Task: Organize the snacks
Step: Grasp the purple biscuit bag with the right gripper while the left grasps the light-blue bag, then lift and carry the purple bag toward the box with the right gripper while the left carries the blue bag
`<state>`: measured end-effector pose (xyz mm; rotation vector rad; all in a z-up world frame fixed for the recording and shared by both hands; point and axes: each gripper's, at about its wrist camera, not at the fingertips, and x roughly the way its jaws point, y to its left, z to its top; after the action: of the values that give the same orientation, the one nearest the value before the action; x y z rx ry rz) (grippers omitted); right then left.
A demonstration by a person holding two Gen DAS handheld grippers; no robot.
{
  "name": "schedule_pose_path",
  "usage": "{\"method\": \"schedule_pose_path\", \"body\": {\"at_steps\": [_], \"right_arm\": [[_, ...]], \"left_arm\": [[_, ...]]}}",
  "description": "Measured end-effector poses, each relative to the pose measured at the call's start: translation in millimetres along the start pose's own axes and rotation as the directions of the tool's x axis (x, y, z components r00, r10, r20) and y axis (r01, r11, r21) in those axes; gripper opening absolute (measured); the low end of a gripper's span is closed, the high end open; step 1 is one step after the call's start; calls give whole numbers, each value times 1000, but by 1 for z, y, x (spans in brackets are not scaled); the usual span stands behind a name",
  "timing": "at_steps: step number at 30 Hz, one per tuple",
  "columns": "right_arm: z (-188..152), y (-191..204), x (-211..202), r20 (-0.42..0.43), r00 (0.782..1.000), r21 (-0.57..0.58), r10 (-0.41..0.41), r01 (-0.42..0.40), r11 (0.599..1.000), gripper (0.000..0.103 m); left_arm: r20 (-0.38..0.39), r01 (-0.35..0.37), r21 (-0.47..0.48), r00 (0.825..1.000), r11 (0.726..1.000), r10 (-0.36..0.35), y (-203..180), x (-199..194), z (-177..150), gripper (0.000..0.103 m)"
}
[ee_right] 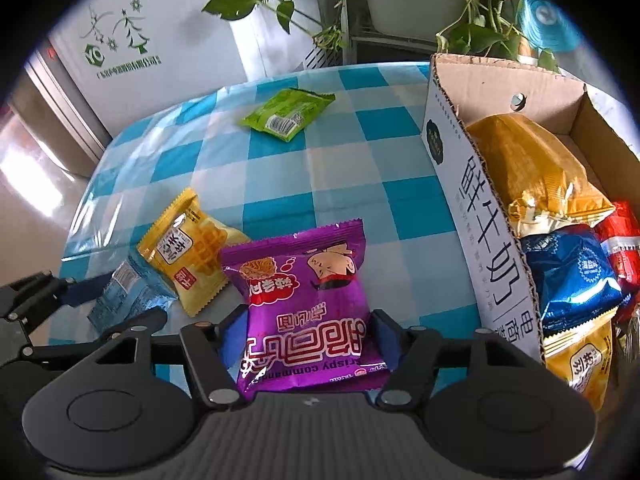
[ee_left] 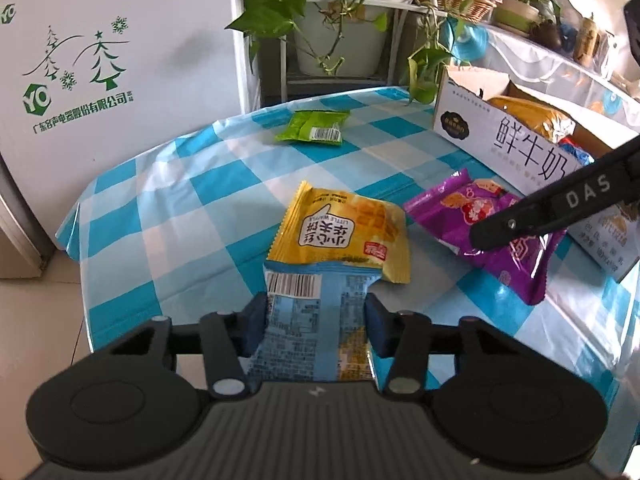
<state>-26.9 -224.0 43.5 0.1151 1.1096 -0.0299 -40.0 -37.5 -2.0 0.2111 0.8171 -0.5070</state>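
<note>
Blue pads: we see the left tongs (ee_left: 316,320) pinching a pale blue packet (ee_left: 310,312), one pad pressed on each side of it.
Purple wrapper: the right tongs (ee_right: 308,332) straddle a purple packet (ee_right: 306,304), with a blue pad at each edge; we cannot tell whether the pads press it or only touch.
Yellow waffle packet (ee_left: 344,240): it lies just beyond the left tongs, its near edge tucked under the top of the pale blue packet.
Counter (ee_left: 192,208): a blue and white checked cloth covers it, and all the loose packets lie on it.
Cardboard box (ee_right: 472,216): it stands to the right of the right tongs, open at the top, and holds a large gold bag (ee_right: 528,160), a dark blue packet (ee_right: 568,280), a red packet (ee_right: 622,240) and another yellow one (ee_right: 580,364).
Green packet (ee_left: 314,126): it lies alone, well beyond both tongs, near the far edge of the counter.
White cabinet (ee_left: 100,60): it stands far left behind the counter, with green tree drawings.
Potted plants (ee_left: 340,12): their leaves trail from a stand at the back.
</note>
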Motion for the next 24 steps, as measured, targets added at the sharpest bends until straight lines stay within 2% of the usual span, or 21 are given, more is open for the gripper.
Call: {"method": "schedule_pose_path", "body": {"at_steps": [3, 10, 24], "right_arm": [[-1, -5, -9, 24, 999, 17, 22, -22, 1000, 70], [1, -18, -25, 71, 996, 68, 59, -64, 996, 69], [-14, -13, -37, 75, 995, 48, 71, -75, 996, 69]], "left_arm": [[-1, -18, -4, 1000, 1000, 18, -3, -2, -3, 49], [9, -30, -96, 999, 995, 31, 0, -13, -10, 49], [55, 1, -265, 998, 964, 14, 4, -32, -17, 49]]}}
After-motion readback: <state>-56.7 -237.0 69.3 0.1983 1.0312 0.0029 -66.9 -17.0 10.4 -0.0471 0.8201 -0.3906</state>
